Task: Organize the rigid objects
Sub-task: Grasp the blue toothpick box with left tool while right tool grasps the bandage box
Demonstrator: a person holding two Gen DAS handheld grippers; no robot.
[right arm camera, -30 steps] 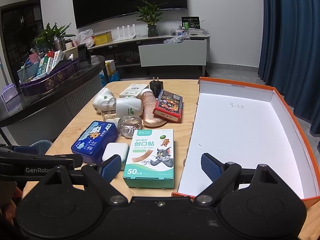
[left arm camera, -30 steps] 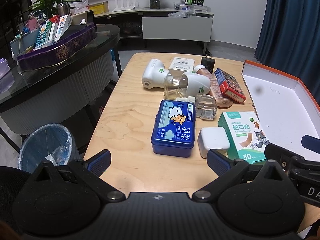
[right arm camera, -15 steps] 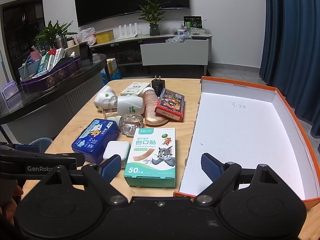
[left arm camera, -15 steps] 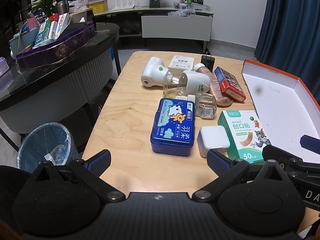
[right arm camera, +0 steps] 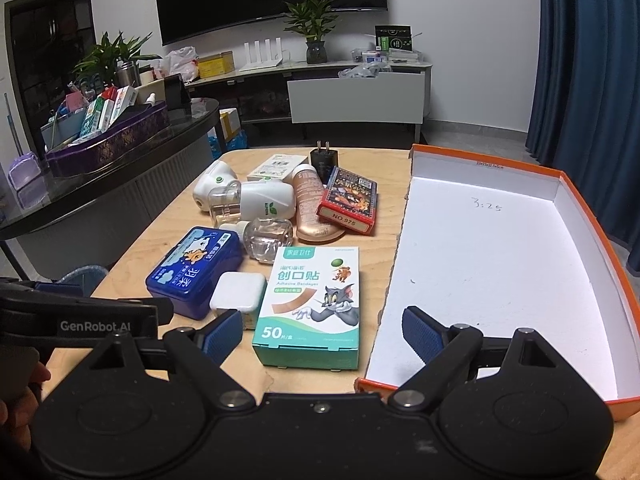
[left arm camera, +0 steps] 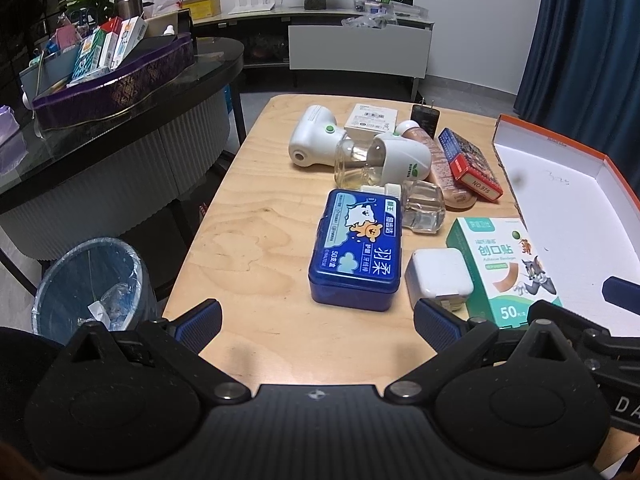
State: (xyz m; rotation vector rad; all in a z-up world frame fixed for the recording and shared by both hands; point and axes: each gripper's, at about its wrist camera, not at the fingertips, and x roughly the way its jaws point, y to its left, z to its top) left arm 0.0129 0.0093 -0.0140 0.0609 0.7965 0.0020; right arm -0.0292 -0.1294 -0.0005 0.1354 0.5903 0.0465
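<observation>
Step in hand looks like the opening approach: nothing is gripped and nothing is in the orange-rimmed box [right arm camera: 500,264], which sits on the right side of the tabletop [left arm camera: 256,248] with its white floor bare.

Left tongs [left arm camera: 318,326]: spread wide, empty, hovering over the near edge of the tabletop, lined up roughly with the blue floss case [left arm camera: 356,252]. Right tongs [right arm camera: 322,334]: also spread wide, empty, straddling the near end of the bandage box [right arm camera: 312,304] and the box's left rim.

Where the items are:
- All clustered left of the box, on the tabletop.
- Near row: blue floss case, white charger cube [right arm camera: 239,292] touching the bandage box's left side, bandage box just beside the box rim.
- Behind: clear bottle [right arm camera: 268,238], two white plug-in vaporisers [left arm camera: 316,142], a tan tube [right arm camera: 310,204], red card pack [right arm camera: 349,202] leaning on the tube, black plug adapter [right arm camera: 324,160], small white carton [right arm camera: 276,166].

Next move, my read: right tongs take the bandage box, since it's nearest and flat. That calls for dropping lower, centring the jaws across its narrow width and clearing the cube and the rim. Then lift and place it in a corner of the box. Left tongs are best placed for the floss case or cube.

Risk: the carton could crush or slide if pinched hard.
</observation>
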